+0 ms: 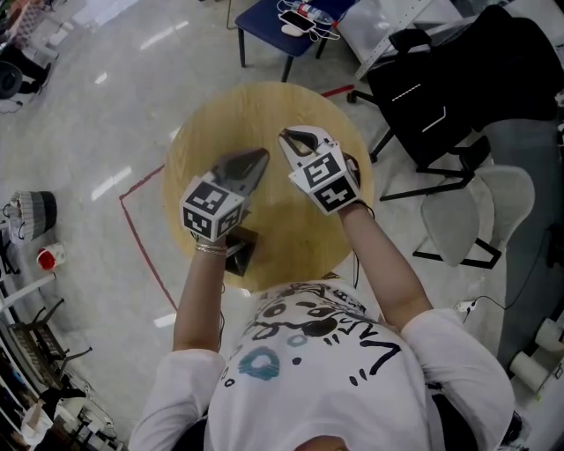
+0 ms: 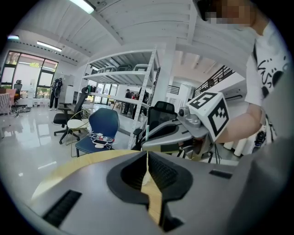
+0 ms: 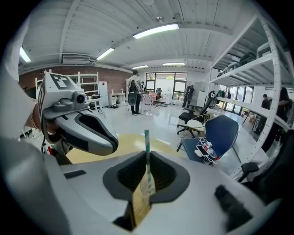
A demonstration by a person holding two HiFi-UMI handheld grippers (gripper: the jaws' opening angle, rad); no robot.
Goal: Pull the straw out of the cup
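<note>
**Straw's pinched, but I can't spot any cup**

The right gripper (image 1: 298, 136) is clamped on the striped straw (image 3: 147, 151), which runs 6-to-12 between its jaws. The left gripper (image 1: 256, 160), at its 9 o'clock, is closed on nothing. No cup shows on the round wooden table (image 1: 264, 114). A blue chair (image 1: 273, 22) sits beyond at 12.
</note>
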